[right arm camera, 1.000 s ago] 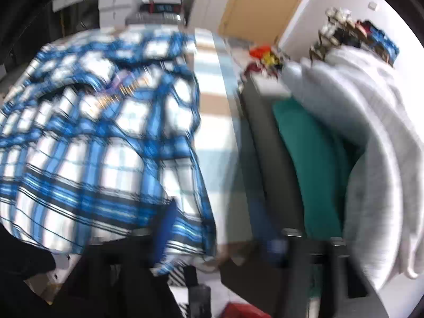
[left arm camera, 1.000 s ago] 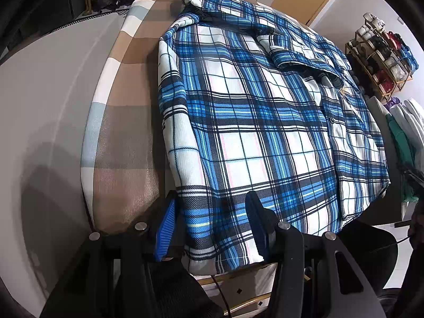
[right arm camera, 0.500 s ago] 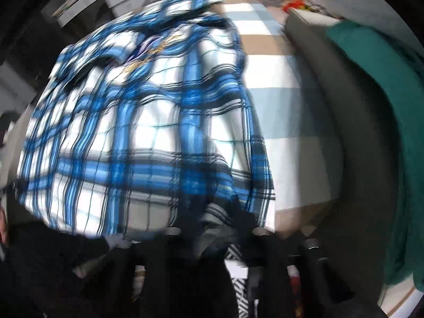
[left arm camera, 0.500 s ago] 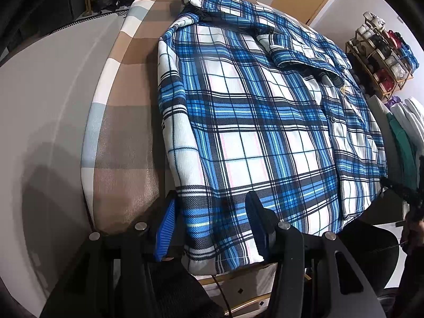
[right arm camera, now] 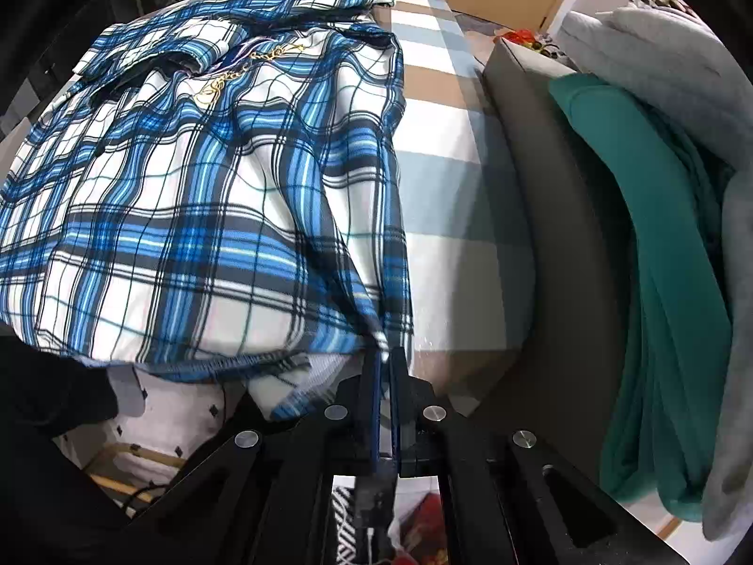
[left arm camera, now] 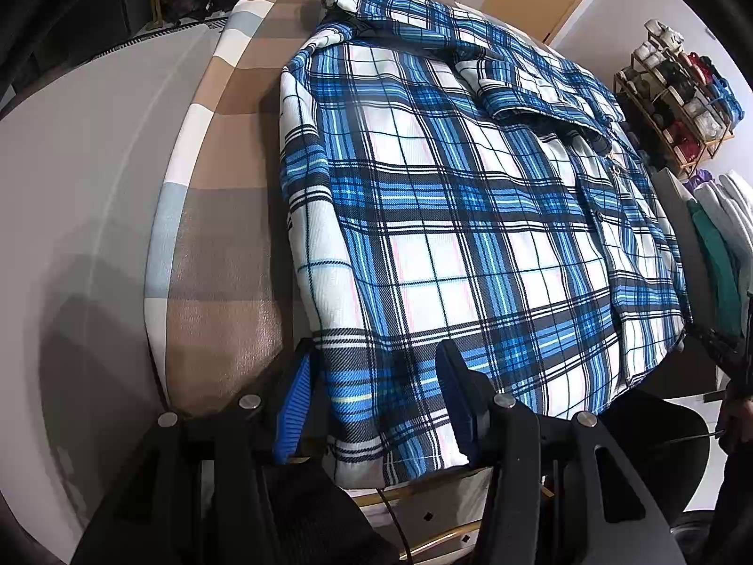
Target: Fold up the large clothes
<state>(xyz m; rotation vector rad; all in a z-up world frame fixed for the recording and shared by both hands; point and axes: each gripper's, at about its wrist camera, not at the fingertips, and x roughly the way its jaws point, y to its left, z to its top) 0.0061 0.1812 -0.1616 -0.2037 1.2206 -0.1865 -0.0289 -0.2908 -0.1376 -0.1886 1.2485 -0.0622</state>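
1. Both our tools point steeply down at the near edge of the desk (left arm camera: 221, 254), which carries a brown, white and pale-blue check cloth.
2. Left tool (left arm camera: 374, 398): jaws part-spread, straddling the near left hem corner of the plaid shirt (left arm camera: 447, 216). Blue pad on the left finger sits just beside the fabric edge; the dark right finger rests on top of the cloth. We cannot tell whether the pads actually press the fabric.
3. Right tool (right arm camera: 385, 376): jaws pressed together, pinching the near right hem corner of the plaid shirt (right arm camera: 197, 197). Fabric puckers toward the pinch point and the hem lifts off the desk (right arm camera: 452, 216) there; the underside of the cloth shows below the raised edge.
4. Shirt lies spread across the desk, buttoned front up, collar at the far end, near hem hanging slightly over the desk edge.
5. A grey ledge (right arm camera: 550, 216) runs beside the desk on the right, with a green garment (right arm camera: 659, 282) and grey garments (right arm camera: 668, 75) stacked on it.
6. Left view, far right: a shelf rack (left arm camera: 677, 94) against the wall; the right tool shows as a dark shape at the shirt's corner.
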